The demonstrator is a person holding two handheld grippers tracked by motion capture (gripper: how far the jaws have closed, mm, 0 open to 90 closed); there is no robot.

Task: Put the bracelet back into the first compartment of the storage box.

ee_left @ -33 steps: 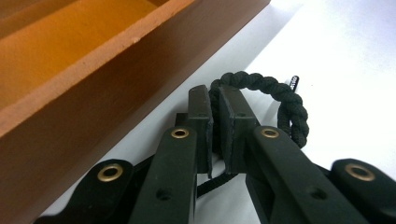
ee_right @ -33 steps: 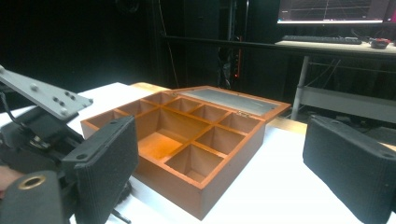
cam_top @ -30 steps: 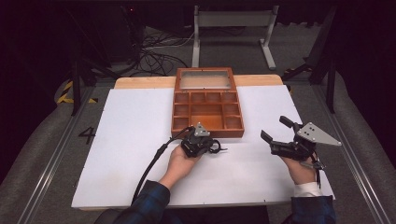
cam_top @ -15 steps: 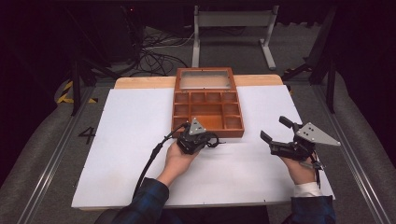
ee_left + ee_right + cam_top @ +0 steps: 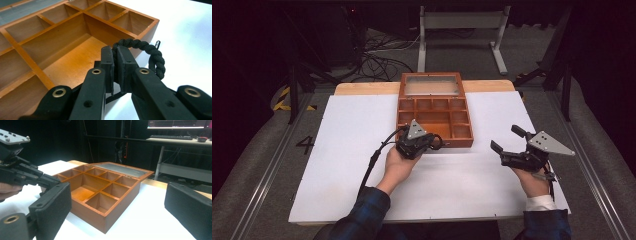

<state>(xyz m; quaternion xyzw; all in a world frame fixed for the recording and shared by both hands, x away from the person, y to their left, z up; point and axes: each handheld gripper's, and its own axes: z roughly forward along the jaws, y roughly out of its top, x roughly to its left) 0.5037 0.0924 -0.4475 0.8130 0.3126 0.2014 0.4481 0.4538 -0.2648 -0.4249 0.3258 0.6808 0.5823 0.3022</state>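
Note:
An open wooden box (image 5: 400,108) with several empty compartments stands at the middle back of the white table. My left gripper (image 5: 431,143) hovers at the box's front edge, shut on a black braided cord bracelet (image 5: 438,144). In the left gripper view the pads (image 5: 107,56) pinch the bracelet (image 5: 155,59), whose loop hangs to the right over the box's front wall (image 5: 147,32). My right gripper (image 5: 505,138) rests low at the right, jaws wide open and empty, aimed at the box (image 5: 112,213). In the right gripper view the left gripper (image 5: 48,181) reaches in at the left.
The box's glass-paned lid (image 5: 432,85) lies open behind it. White table cover (image 5: 347,135) stretches to both sides. A wooden table edge (image 5: 362,88) shows at the back. Cables and a metal stand (image 5: 459,20) sit on the floor beyond.
My left gripper has risen off the table and shifted slightly toward the box, carrying the bracelet. The right gripper has stayed where it was.

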